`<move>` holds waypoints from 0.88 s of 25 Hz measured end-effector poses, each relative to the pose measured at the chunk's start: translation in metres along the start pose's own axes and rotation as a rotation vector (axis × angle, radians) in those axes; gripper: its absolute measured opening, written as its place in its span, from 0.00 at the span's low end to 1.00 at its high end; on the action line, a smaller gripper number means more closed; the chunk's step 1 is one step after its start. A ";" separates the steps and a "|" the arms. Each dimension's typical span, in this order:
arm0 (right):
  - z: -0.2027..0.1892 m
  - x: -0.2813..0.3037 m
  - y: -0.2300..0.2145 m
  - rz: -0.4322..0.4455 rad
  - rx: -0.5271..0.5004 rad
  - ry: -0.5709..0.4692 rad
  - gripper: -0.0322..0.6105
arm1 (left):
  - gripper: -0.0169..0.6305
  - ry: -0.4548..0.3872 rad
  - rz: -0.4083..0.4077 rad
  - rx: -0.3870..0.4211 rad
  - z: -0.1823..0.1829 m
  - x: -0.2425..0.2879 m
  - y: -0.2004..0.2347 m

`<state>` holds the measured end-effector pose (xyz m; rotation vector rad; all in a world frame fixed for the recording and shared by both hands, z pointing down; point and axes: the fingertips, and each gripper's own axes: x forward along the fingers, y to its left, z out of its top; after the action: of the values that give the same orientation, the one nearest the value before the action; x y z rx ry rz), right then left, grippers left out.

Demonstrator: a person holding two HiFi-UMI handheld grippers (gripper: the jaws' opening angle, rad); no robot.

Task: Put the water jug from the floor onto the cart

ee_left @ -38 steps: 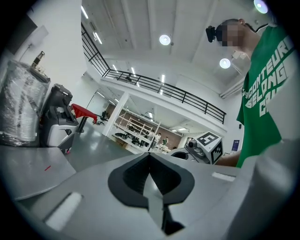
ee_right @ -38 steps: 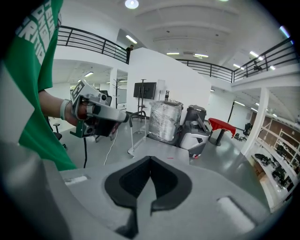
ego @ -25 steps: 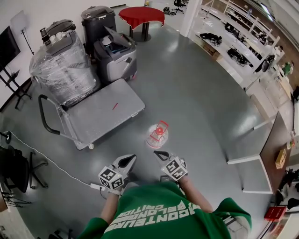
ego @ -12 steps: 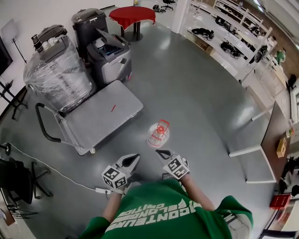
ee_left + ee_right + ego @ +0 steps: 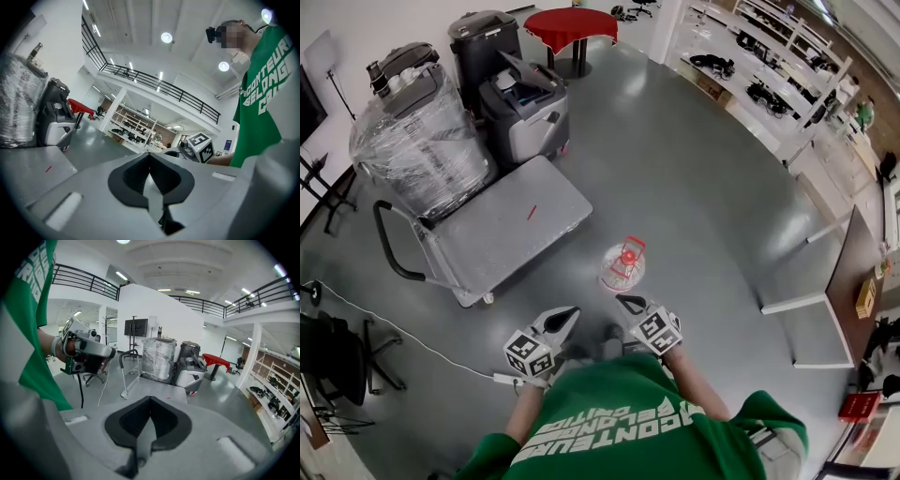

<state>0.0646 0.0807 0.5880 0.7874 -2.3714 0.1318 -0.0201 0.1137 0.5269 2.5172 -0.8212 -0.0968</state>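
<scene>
Water jug (image 5: 622, 268) stands on the floor (image 5: 694, 187) just beyond left gripper (image 5: 565, 316) and right gripper (image 5: 627, 303), jaws closed and empty.

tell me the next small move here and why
Probably open the right gripper and lower it toward the red handle of the water jug. The jug stands on the floor just ahead, untouched. The right gripper and the left gripper are both shut and empty, and the cart waits nearby.

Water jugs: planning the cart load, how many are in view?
1. The water jug stands on the floor, right of the cart; others could hide behind the wrapped stack.
</scene>
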 end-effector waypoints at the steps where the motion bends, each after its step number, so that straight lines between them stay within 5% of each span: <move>1: 0.001 0.002 -0.001 0.005 -0.001 0.000 0.04 | 0.04 0.000 0.004 -0.003 0.000 0.000 0.002; 13: 0.033 0.048 -0.035 0.042 -0.031 -0.021 0.04 | 0.04 -0.018 0.084 -0.024 0.017 0.007 0.049; 22: 0.044 0.069 -0.088 0.018 -0.010 -0.039 0.04 | 0.04 0.004 0.049 0.009 0.044 0.050 0.072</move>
<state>0.0480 -0.0382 0.5852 0.7708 -2.4139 0.1123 -0.0274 0.0159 0.5262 2.5032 -0.8829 -0.0715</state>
